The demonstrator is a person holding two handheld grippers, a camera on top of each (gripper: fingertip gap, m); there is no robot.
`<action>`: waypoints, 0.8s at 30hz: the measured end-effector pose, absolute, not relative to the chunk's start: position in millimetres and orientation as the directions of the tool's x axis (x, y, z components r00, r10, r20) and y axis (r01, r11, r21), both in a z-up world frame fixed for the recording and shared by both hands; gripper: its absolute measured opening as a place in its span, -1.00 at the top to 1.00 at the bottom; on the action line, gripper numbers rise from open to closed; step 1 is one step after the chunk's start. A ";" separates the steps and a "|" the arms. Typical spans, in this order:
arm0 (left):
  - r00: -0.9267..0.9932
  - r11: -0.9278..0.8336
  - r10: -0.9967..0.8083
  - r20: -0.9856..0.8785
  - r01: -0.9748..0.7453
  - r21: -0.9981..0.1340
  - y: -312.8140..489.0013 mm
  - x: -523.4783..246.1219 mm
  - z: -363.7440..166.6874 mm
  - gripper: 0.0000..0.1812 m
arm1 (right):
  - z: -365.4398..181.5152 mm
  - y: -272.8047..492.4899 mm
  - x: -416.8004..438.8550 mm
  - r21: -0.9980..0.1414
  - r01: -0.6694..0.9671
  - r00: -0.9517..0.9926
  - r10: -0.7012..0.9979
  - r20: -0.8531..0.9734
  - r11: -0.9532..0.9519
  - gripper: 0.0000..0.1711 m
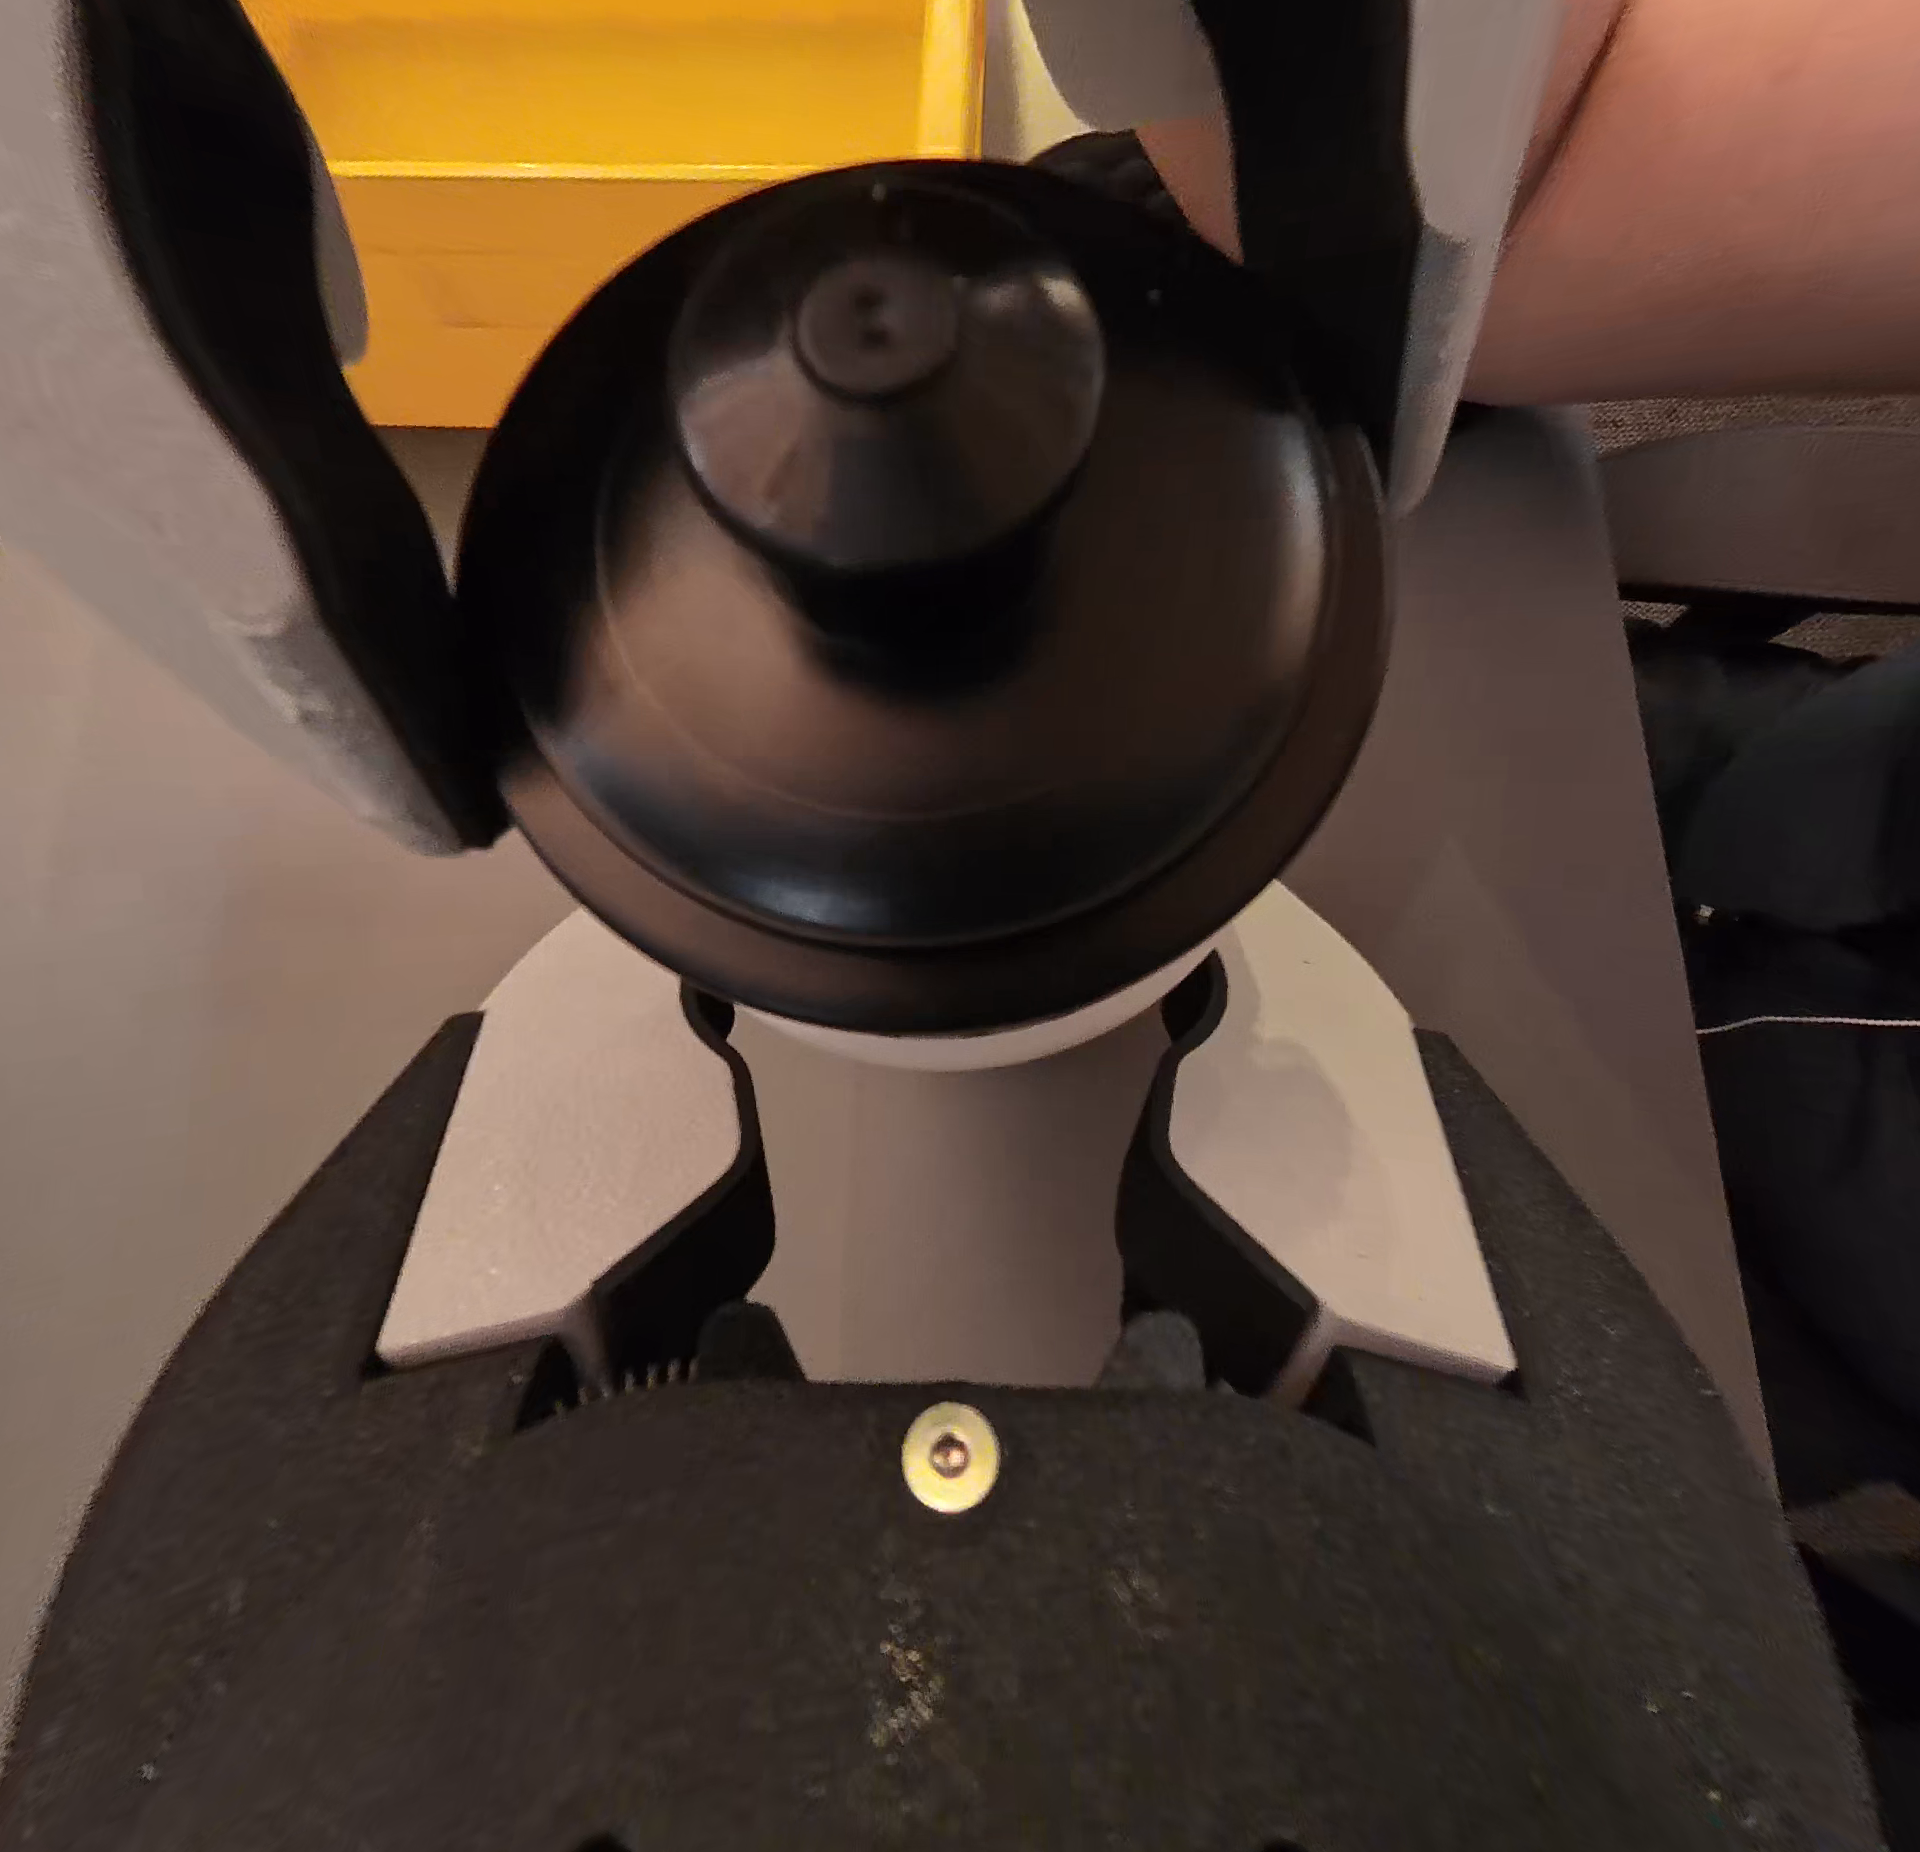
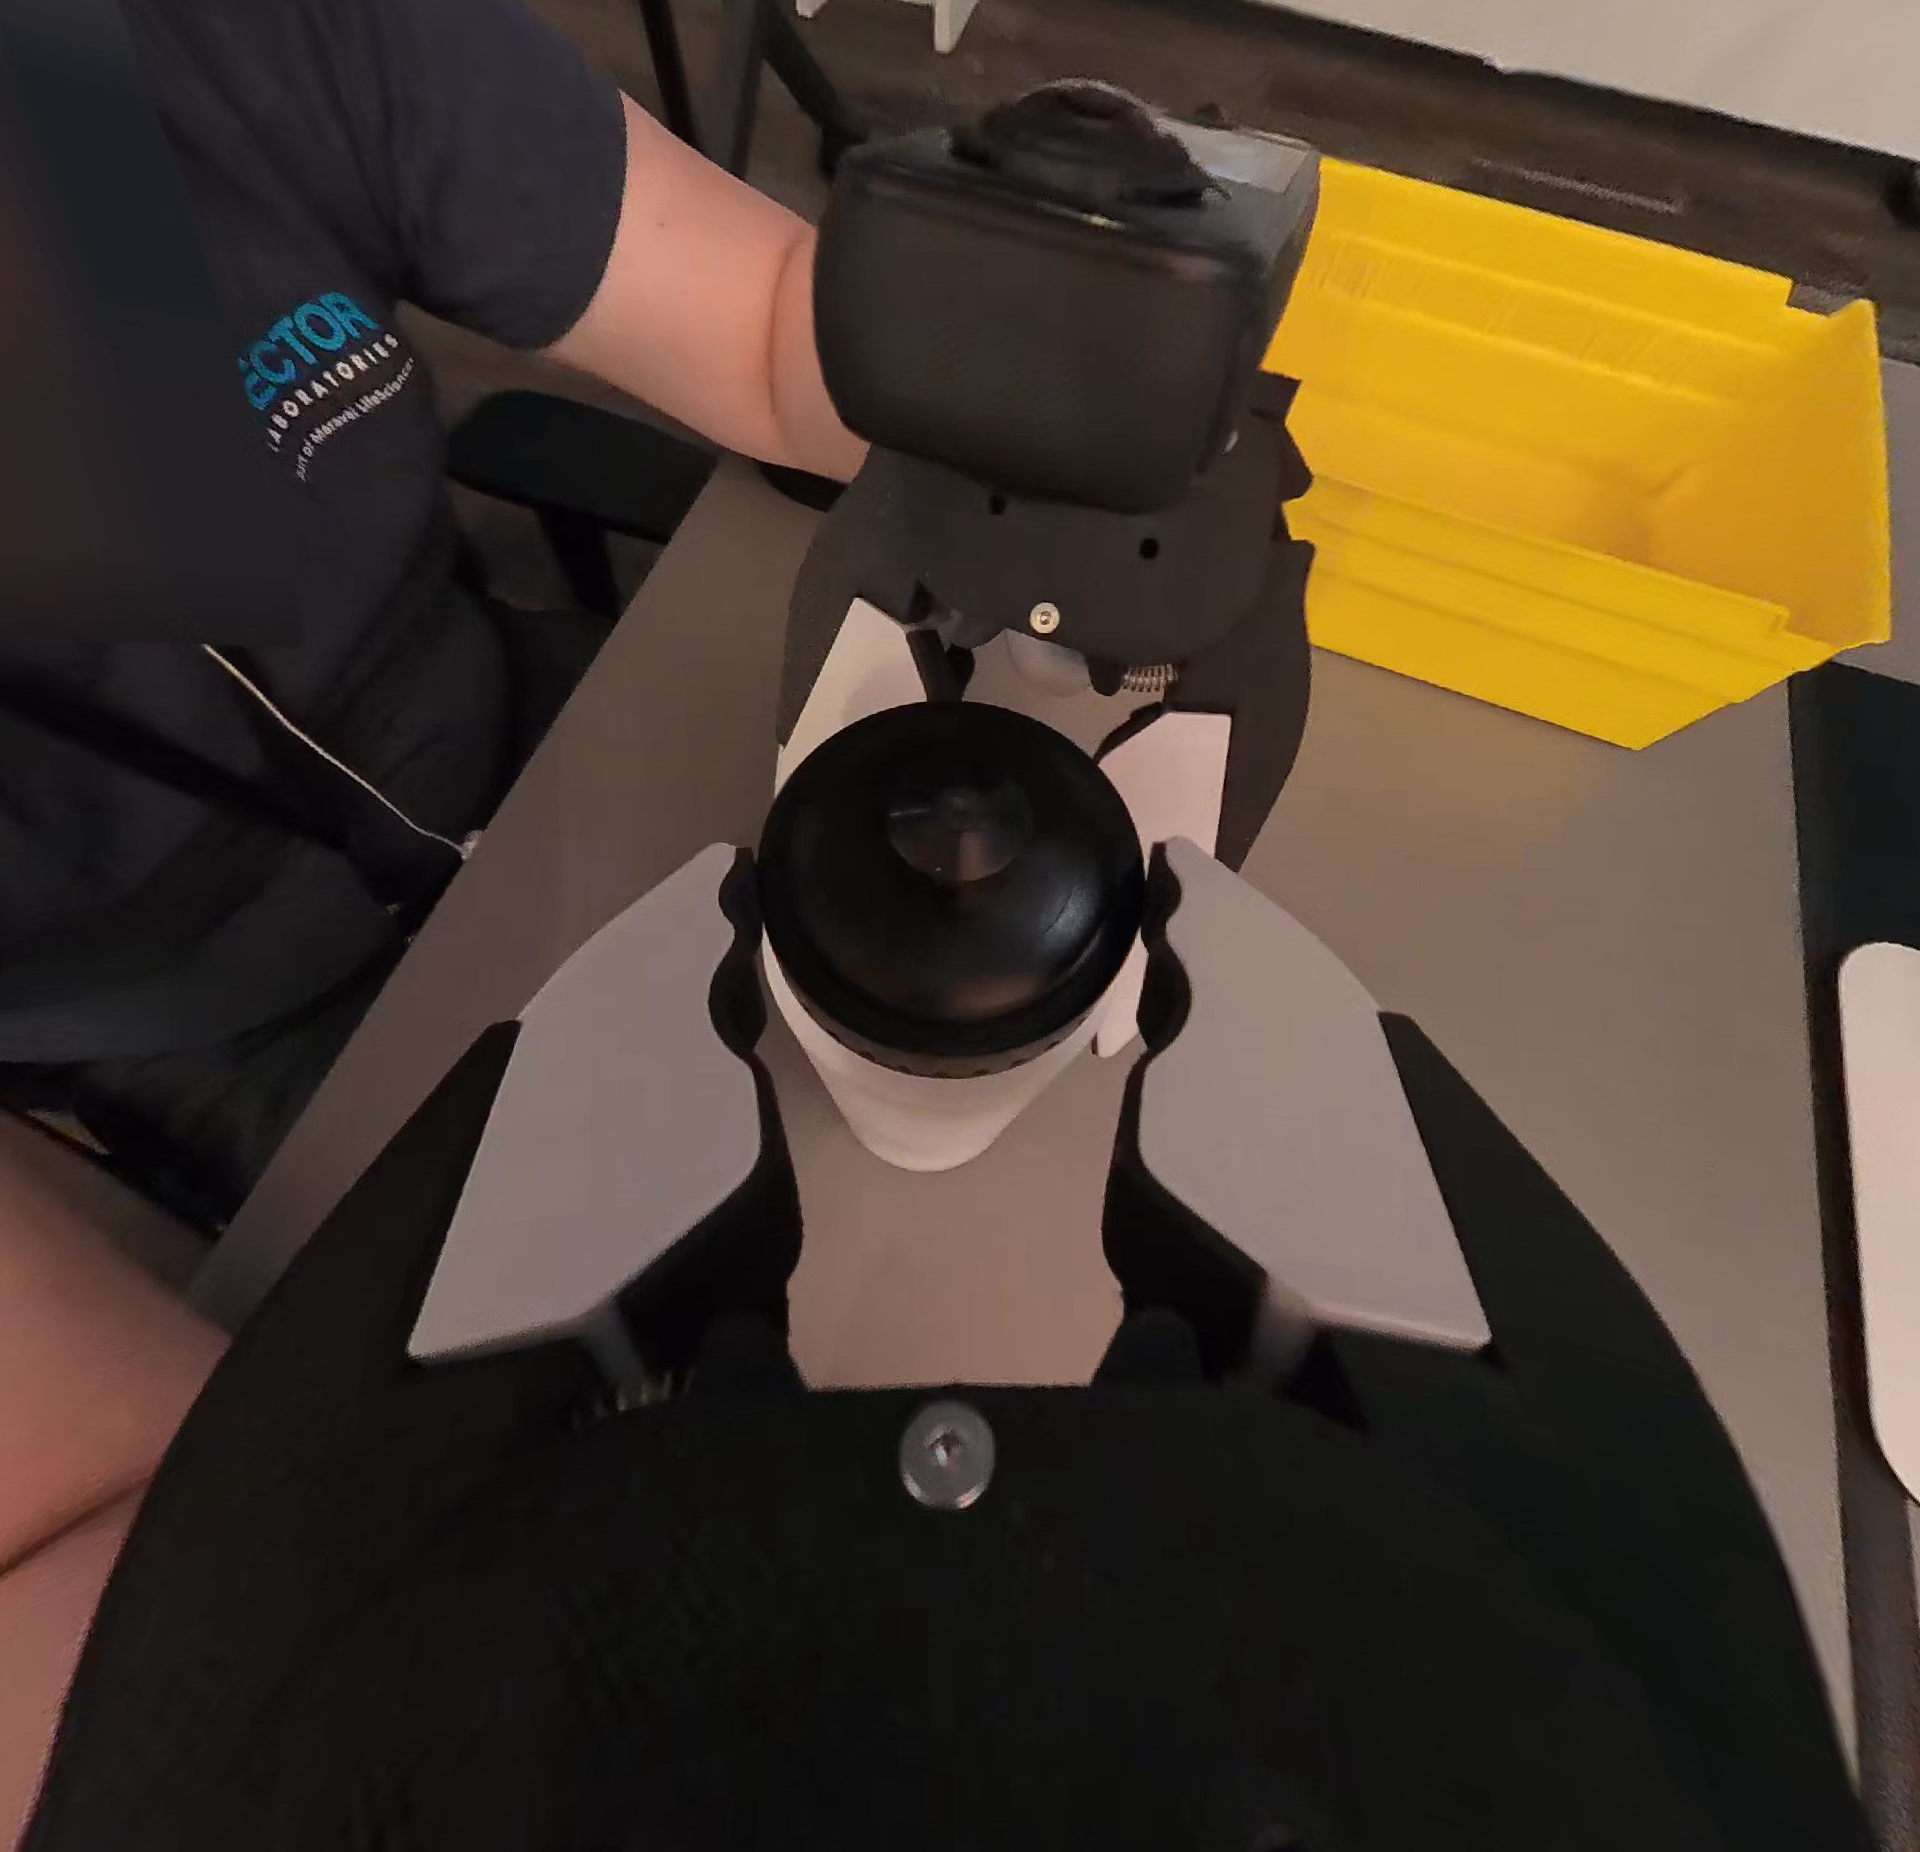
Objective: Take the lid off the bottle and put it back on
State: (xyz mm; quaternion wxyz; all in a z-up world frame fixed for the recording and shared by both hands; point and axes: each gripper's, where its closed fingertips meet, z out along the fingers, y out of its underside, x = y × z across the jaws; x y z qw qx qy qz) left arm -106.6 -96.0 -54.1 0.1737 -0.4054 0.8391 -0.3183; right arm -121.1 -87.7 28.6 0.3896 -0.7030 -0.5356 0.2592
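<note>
A white bottle [image 1: 935,1179] stands on the grey table with a black domed lid [image 1: 935,607] with a spout on top of it. My left gripper [image 1: 951,1007] is shut on the bottle's body just under the lid. In the right wrist view my right gripper [image 2: 951,929] comes from above and its jaws press on both sides of the lid [image 2: 951,898], above the bottle [image 2: 914,1106]. Its fingers [image 1: 395,555] also show in the left wrist view, flanking the lid. Whether the lid is screwed tight is hidden.
A yellow bin [image 2: 1558,452] sits on the grey table [image 2: 1507,867] behind the bottle. A white flat object [image 2: 1881,1179] lies at the right edge. A person's arm [image 2: 707,327] and body are at the left, past the table's edge. The tips of one gripper are about 8 cm away from the tips of the other.
</note>
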 end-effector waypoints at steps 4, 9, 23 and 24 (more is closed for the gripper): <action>-0.527 0.397 -0.849 -0.020 -0.613 -0.683 -82.1 -98.0 -53.6 0.09 | 27.0 -70.2 -111.0 -0.820 0.534 0.415 0.909 0.043 -0.205 0.04; -0.360 0.286 -0.932 -0.041 -0.661 -0.694 -48.9 -86.1 -53.3 0.09 | 30.5 -41.2 -99.2 -0.813 0.487 0.605 0.795 0.050 -0.320 0.01; -0.547 0.415 -0.837 -0.030 -0.598 -0.686 -80.3 -99.1 -53.8 0.09 | 34.7 -73.2 -112.1 -0.878 0.460 0.323 0.946 0.028 -0.132 0.19; -0.519 0.393 -0.855 -0.027 -0.612 -0.686 -75.2 -97.2 -53.6 0.09 | 35.3 -68.3 -109.7 -0.880 0.450 0.354 0.935 0.021 -0.150 0.19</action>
